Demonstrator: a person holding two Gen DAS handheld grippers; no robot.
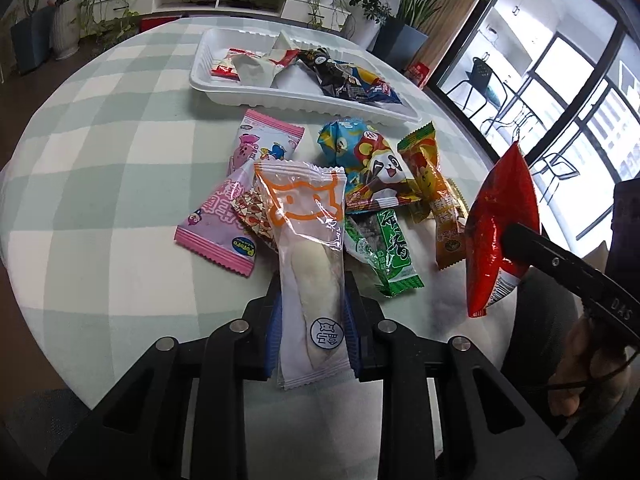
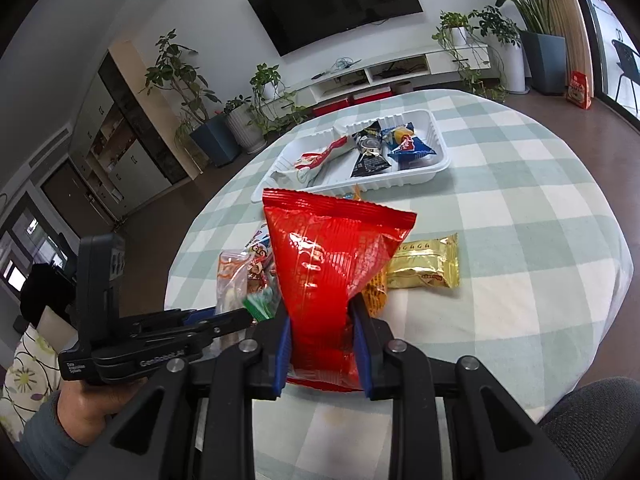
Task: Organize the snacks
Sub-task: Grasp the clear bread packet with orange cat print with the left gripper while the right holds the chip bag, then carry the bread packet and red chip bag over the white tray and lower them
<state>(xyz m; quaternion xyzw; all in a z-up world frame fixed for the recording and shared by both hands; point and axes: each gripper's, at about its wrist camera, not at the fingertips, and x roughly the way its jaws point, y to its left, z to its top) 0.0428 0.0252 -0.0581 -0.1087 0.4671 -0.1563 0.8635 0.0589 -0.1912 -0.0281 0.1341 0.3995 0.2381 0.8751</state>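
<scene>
My left gripper [image 1: 312, 312] is shut on a clear packet with an orange cat print [image 1: 308, 240], held above the table's near edge. My right gripper [image 2: 322, 320] is shut on a red snack bag [image 2: 328, 264], lifted above the table; the bag also shows in the left wrist view [image 1: 496, 232]. A white tray [image 1: 224, 92] at the far side holds several packets; it shows in the right wrist view too [image 2: 436, 168]. Loose snacks lie between: a pink packet [image 1: 218, 232], a panda packet [image 1: 368, 160], a green packet [image 1: 388, 256], an orange packet [image 1: 436, 200].
A gold packet [image 2: 424, 264] lies on the checked tablecloth [image 2: 520, 240] right of the red bag. The round table's edge curves close on both sides. Potted plants [image 2: 248, 120] and a TV shelf [image 2: 400, 68] stand beyond the table.
</scene>
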